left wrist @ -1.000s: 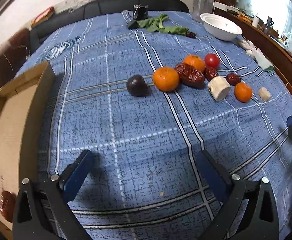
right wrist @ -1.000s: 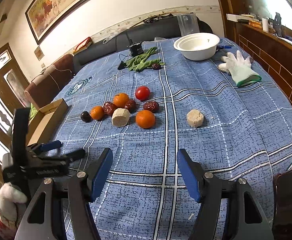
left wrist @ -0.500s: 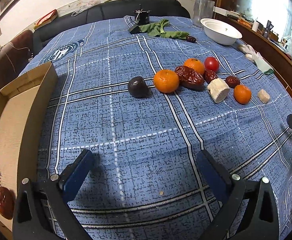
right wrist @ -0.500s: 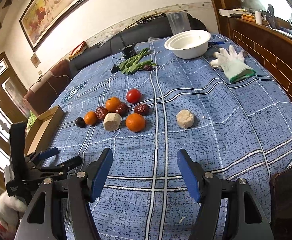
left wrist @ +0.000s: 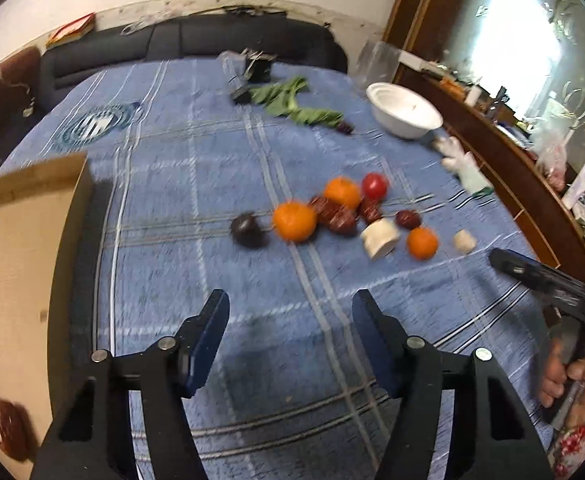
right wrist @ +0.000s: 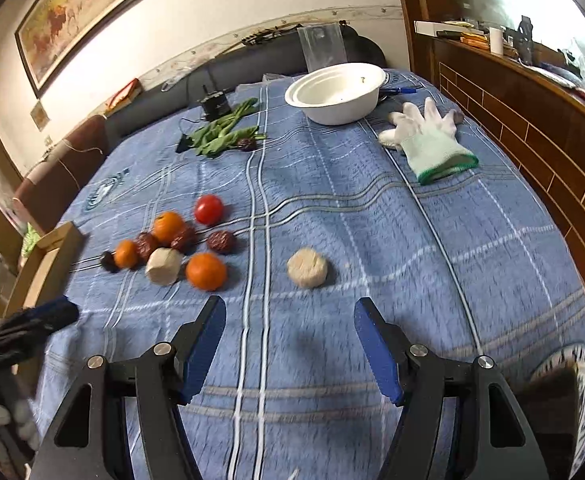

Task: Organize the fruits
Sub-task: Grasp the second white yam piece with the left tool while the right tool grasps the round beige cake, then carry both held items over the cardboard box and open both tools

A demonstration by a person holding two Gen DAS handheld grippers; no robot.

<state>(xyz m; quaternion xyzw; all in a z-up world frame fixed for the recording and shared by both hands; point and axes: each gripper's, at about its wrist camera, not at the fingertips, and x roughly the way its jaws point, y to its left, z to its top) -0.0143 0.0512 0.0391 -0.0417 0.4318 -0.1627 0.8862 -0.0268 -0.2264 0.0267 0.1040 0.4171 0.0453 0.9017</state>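
- Far left, the cardboard box (left wrist: 16, 264) sits at the counter's (left wrist: 196, 160) edge; one dark red date (left wrist: 10, 428) lies inside it, so I judge it the collecting place for the fruits. Only the left wrist view shows the inside; the right wrist view catches just a corner.
- The left hand-held gripper (left wrist: 290, 326) hangs over bare cloth near the box, holding nothing. Its jaws have just been closing from wide to about half-way, with nothing between them, probably readying for a small fruit.
- Mid-counter, the remaining fruits lie clustered: a dark plum (left wrist: 248, 230), a large orange (left wrist: 294, 221) just beside it, wrinkled dates (left wrist: 338, 216), a second orange (left wrist: 342, 191), a red tomato (left wrist: 375, 186), a pale cut chunk (left wrist: 378, 238) and a small orange (left wrist: 422, 243). The plum lies nearest the box, so it looks the easy next pick.
- A pale round piece (right wrist: 307, 268) lies apart to the right, just ahead of the right hand-held gripper (right wrist: 290, 326), whose jaws stand half open and empty.
- The right wrist view shows clearly the white bowl (right wrist: 336, 92), white glove (right wrist: 428, 140) and greens (right wrist: 224, 130) at the far side, blurred in the other view.
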